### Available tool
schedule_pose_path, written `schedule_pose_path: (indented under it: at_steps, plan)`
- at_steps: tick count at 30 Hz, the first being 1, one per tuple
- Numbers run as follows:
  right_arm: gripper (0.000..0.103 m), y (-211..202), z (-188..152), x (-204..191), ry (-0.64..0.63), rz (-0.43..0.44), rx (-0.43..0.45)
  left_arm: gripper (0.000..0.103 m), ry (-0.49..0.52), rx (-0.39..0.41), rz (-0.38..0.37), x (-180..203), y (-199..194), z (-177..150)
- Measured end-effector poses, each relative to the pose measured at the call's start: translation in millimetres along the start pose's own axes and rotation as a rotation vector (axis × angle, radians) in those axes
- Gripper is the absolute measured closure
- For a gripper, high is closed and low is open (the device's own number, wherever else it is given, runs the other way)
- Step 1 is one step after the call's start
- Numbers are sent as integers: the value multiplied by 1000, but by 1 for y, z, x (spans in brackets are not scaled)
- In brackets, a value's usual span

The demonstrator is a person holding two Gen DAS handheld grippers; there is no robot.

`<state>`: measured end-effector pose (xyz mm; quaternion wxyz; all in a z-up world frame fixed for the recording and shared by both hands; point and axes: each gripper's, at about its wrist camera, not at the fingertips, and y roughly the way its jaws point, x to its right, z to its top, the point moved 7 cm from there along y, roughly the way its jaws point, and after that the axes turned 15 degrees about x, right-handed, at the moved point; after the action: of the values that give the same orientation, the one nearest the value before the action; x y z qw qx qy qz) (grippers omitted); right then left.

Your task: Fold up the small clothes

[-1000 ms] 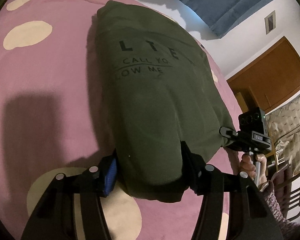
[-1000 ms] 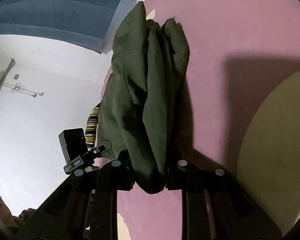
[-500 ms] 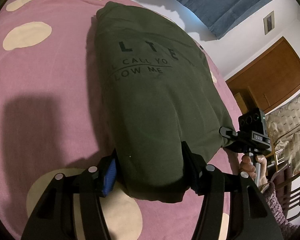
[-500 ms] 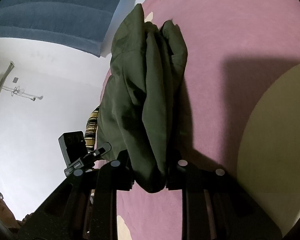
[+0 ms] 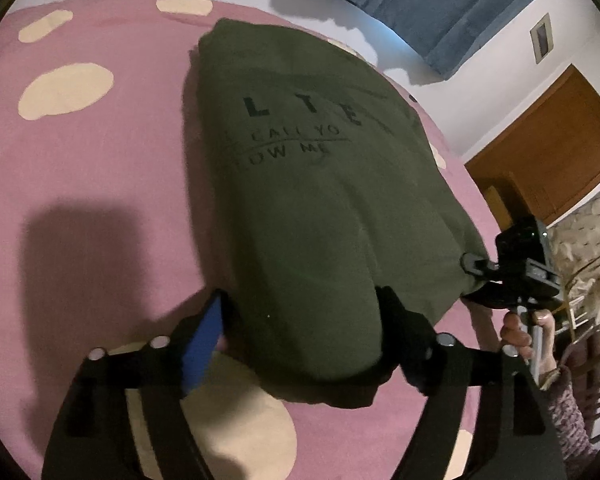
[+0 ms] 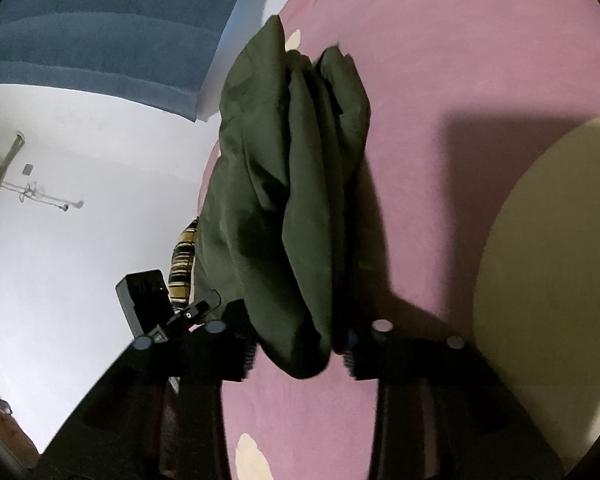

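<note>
Green garment [image 5: 312, 216] (folded) between both opening tools, left tool [image 5: 300, 320], right tool [image 6: 296, 340], pads no longer pressing.

One folded green top [image 5: 312, 216] lies on one pink bed cover [image 5: 100, 184], and the left view counts six cream spots [image 5: 66, 88] on that cover, some cut by the edge or partly hidden. Two claws are in view, the left claw [image 5: 300, 344] and the right claw [image 6: 296, 344], each with two fingers and each with jaws opening around an end of the top; one hand [image 5: 520, 328] shows on the right claw's handle. Around the bed there is one blue curtain [image 5: 440, 8], one brown door [image 5: 552, 152] and one dark chair [image 5: 596, 372].
</note>
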<state>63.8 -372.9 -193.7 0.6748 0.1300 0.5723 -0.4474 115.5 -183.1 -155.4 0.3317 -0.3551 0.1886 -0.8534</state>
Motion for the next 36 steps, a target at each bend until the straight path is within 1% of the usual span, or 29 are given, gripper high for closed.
schedule_pose_path:
  at_steps: [1,3,4,5,7,9,11,14,16,19,23,25,27,30,31,34,36]
  plan:
    - [58,-2,0,-1,-2,-2,5,23,-12,0,-6,0,-2,1]
    - [41,-10,2,-5,-12,4,12,22,-37,-6,-43,1,-12,2]
    - [36,-16,4,-8,-25,-3,21,20,-33,0,-55,1,-17,4]
    - [28,-19,5,-9,-37,-16,30,20,-15,22,-54,0,-24,8]
    - [25,-29,14,-10,-75,-50,57,18,9,62,-40,-5,-34,17]
    - [21,-33,23,-9,-95,-68,71,17,9,88,-21,-15,-38,29]
    - [20,-32,36,-4,-93,-96,88,17,-13,86,4,-27,-34,37]
    - [20,-20,47,1,-86,-104,78,17,-80,52,-10,-43,-19,45]
    - [20,-10,52,2,-84,-99,58,17,-119,18,-34,-50,-4,47]
    - [20,9,63,4,-77,-97,33,17,-142,6,-72,-52,7,53]
    - [20,31,72,1,-88,-84,1,17,-141,6,-106,-44,17,62]
    - [20,42,75,-2,-98,-83,-15,17,-145,-10,-136,-39,24,62]
    - [18,55,75,-6,-114,-69,-52,17,-147,-36,-172,-34,33,61]
    - [13,70,74,-10,-147,-71,-92,16,-153,-62,-190,-31,46,57]
    - [13,73,74,-11,-156,-70,-100,14,-157,-65,-195,-31,49,57]
    - [12,80,74,-12,-177,-61,-140,14,-151,-71,-224,-32,52,56]
    - [12,84,78,-12,-175,-34,-160,14,-134,-70,-229,-32,51,55]
